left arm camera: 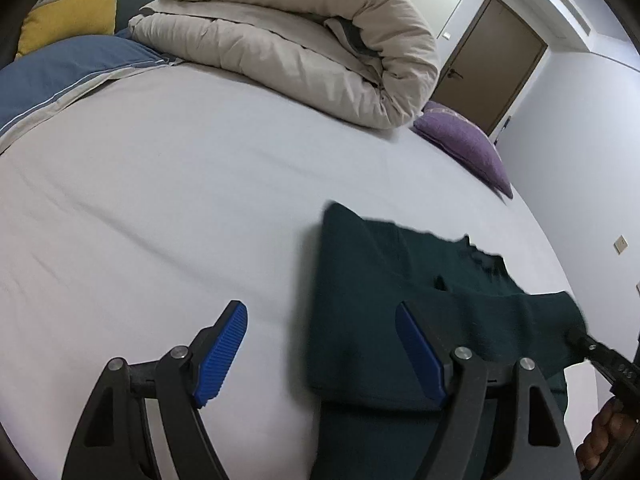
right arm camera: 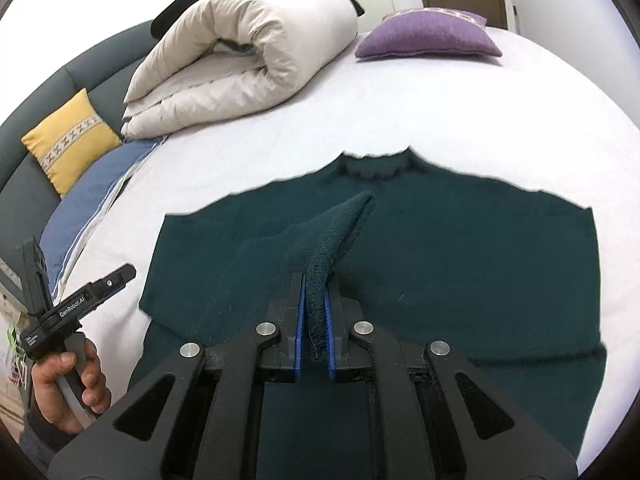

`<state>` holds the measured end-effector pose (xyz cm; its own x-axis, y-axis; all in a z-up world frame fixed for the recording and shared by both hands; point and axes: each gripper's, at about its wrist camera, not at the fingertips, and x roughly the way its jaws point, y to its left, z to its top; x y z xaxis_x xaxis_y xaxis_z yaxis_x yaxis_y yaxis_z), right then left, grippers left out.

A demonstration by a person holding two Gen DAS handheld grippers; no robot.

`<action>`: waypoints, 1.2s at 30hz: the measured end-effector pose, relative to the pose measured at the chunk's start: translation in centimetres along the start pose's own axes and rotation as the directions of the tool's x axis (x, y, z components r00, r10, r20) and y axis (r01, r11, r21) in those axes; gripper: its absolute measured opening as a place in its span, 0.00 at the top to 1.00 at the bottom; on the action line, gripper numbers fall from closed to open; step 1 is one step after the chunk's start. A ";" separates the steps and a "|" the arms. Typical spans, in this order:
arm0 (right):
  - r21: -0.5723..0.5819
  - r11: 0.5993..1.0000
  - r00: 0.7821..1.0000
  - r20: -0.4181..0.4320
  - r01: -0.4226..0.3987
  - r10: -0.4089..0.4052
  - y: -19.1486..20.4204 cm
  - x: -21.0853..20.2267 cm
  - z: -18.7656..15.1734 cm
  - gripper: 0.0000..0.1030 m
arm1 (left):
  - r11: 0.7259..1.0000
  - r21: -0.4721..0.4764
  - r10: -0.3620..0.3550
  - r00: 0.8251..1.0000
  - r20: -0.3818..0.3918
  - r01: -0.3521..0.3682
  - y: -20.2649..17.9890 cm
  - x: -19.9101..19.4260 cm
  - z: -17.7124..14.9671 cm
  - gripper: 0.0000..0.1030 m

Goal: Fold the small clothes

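Dark green knitted sweater lies flat on the white bed sheet, neck toward the far side, left sleeve already folded in.

Right gripper: jaws pinched together on a raised ridge of the sweater's knit, apparently a sleeve or cuff, lifted over the body panel.

Left gripper: blue-padded jaws wide apart, holding nothing, hovering near the sweater's left folded edge.

Risks, as I judge them:
- The grip takes only a narrow fold of thick knit; a quick pull could slip it out and drop the sleeve crooked.
- Nothing pins the body down. Dragging the pinched part across could pull the whole sweater along the smooth sheet and undo the left fold.
- The open left gripper sits close; it could snag the edge.

Rolled beige duvet and purple cushion lie far off, well apart.
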<state>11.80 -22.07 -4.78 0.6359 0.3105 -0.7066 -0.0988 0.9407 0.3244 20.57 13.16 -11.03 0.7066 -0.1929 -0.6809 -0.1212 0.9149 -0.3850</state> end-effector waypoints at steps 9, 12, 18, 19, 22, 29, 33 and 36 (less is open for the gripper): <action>0.135 0.990 0.998 0.047 0.040 -0.047 -8.0 1.0 0.5 0.93 | 0.998 0.031 0.054 0.997 -0.062 -0.052 -1.0 4.6 1.5 0.24; 0.189 0.981 0.999 -0.033 0.044 -0.038 -10.6 3.4 -1.2 0.93 | 0.993 0.092 0.082 0.994 -0.070 -0.075 -2.3 5.9 1.6 0.24; 0.205 0.979 1.000 -0.017 0.012 -0.009 -11.7 3.6 -1.6 0.93 | 0.984 0.130 0.135 0.985 -0.111 -0.121 -3.0 9.4 3.0 0.40; 0.196 0.980 1.000 -0.011 0.016 -0.014 -11.7 3.3 -1.4 0.93 | 0.983 0.137 0.142 0.984 -0.112 -0.126 -3.1 9.7 3.2 0.43; 0.213 0.977 1.000 0.003 0.018 -0.019 -12.4 2.5 -2.3 0.93 | 0.976 0.165 0.162 0.982 -0.101 -0.144 -3.3 10.5 3.3 0.51; 0.257 0.966 1.000 -0.009 0.014 -0.012 -14.1 3.4 -3.7 0.94 | 0.963 0.217 0.184 0.979 -0.083 -0.162 -3.5 11.2 3.5 0.52; 0.235 0.972 1.000 -0.014 0.014 -0.011 -12.9 2.4 -2.7 0.89 | 0.954 0.232 0.208 0.977 -0.055 -0.190 -4.0 9.8 3.1 0.51; 0.272 0.962 1.000 0.027 -0.015 0.008 -13.1 1.4 -1.6 0.84 | 0.942 0.263 0.223 0.974 -0.031 -0.208 -4.7 9.2 2.4 0.44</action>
<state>12.74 -33.76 -11.00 0.6556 0.3143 -0.6866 0.1038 0.8631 0.4942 29.32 7.92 -13.99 0.6398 0.0054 -0.7685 -0.0778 0.9953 -0.0577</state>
